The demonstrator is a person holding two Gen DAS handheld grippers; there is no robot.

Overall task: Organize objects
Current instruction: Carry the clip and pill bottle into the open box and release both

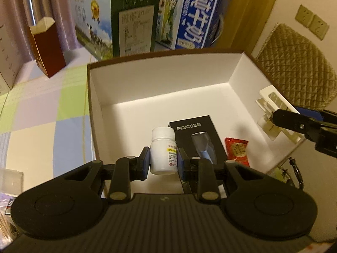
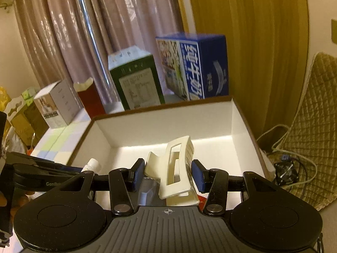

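An open white box (image 1: 160, 80) with a brown rim lies on the checked tablecloth. On its floor are a black FLYCO box (image 1: 189, 135) and a red sachet (image 1: 237, 151). My left gripper (image 1: 163, 158) is shut on a white pill bottle (image 1: 162, 147), held upright just above the box's near-left part. Over the right wall, my right gripper (image 1: 282, 120) is shut on a white hair claw clip (image 1: 271, 113). In the right wrist view the claw clip (image 2: 177, 168) sits between the blue pads of the right gripper (image 2: 168, 174) above the box (image 2: 168, 122). The bottle cap (image 2: 92, 164) and left gripper (image 2: 42, 168) show at the left.
Behind the box stand a green-and-white carton (image 1: 118, 19) and a blue milk carton (image 1: 195, 12). A dark red open carton (image 1: 47, 48) stands at the back left, with a grey-white box (image 2: 56, 105) beside it. A quilted chair back (image 1: 294, 63) and cables (image 2: 290, 164) are to the right.
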